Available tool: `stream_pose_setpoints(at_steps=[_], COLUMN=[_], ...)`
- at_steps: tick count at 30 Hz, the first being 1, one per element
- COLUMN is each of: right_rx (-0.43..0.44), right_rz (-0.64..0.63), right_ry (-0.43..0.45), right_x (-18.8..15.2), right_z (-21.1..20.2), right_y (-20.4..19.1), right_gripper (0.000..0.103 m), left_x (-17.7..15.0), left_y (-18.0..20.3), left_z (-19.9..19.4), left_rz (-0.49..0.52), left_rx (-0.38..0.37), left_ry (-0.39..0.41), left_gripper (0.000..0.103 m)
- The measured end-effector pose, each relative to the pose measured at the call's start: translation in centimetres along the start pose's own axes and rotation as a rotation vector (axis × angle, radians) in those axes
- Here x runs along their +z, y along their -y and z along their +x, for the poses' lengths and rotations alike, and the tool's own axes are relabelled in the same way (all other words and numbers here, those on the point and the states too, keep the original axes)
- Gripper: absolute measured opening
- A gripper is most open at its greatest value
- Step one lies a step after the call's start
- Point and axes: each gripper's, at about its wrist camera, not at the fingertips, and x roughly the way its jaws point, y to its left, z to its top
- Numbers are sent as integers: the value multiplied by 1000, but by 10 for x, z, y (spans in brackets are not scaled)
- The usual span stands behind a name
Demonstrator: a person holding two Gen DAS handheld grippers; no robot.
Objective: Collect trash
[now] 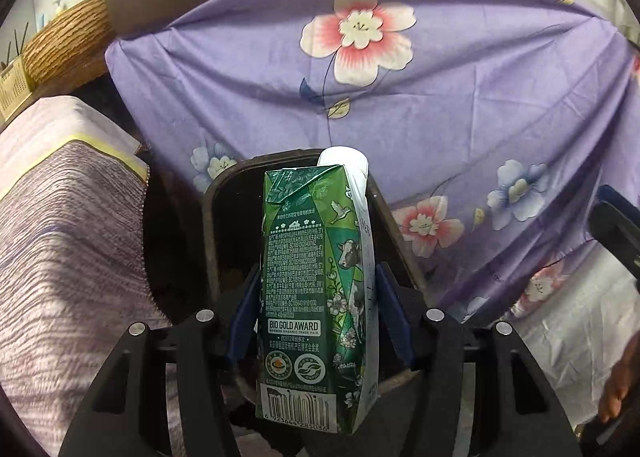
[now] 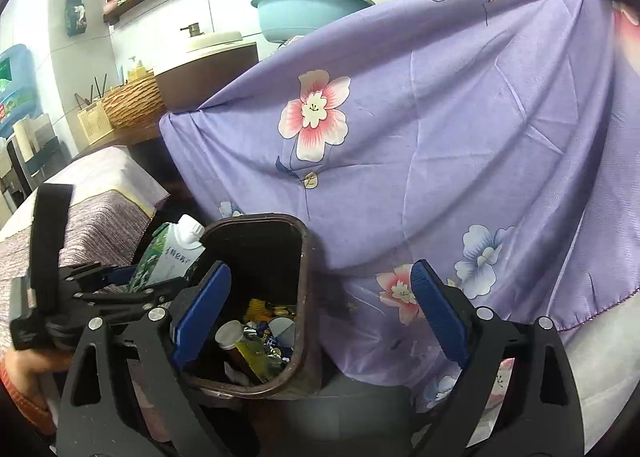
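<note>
My left gripper [image 1: 318, 297] is shut on a green and white milk carton [image 1: 308, 297] with a white cap, held upright over the near rim of a dark brown trash bin [image 1: 210, 217]. In the right wrist view the same carton [image 2: 168, 257] shows in the left gripper [image 2: 132, 281] at the bin's left rim. The bin [image 2: 306, 297] holds several pieces of trash, among them a bottle with a white cap [image 2: 230, 335] and wrappers. My right gripper [image 2: 320, 309] is open and empty, just above the bin's right side.
A purple flowered cloth [image 1: 440, 97] hangs over a table behind and right of the bin. A striped purple-grey cloth [image 1: 68, 237] covers a surface to the left. A woven basket [image 2: 132, 103], a cooker [image 2: 208, 69] and a blue basin [image 2: 304, 13] stand behind.
</note>
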Motion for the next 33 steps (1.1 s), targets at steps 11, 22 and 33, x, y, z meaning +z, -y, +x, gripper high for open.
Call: stream_pose_setpoints(at_steps=[11, 22, 33], right_rx=[2, -3, 142], right_rz=[-3, 3, -32], right_ry=[24, 85, 134], right_x=[2, 11, 21], right_z=[-9, -38, -62], right_y=[-3, -19, -93], right_gripper=[95, 97, 97], left_x=[8, -8, -63], left_y=[5, -14, -66], left_z=[-7, -124, -239], left_rz=[17, -12, -106], left_rx=[43, 108, 263], left_ry=[42, 291, 461], left_gripper=[86, 98, 98])
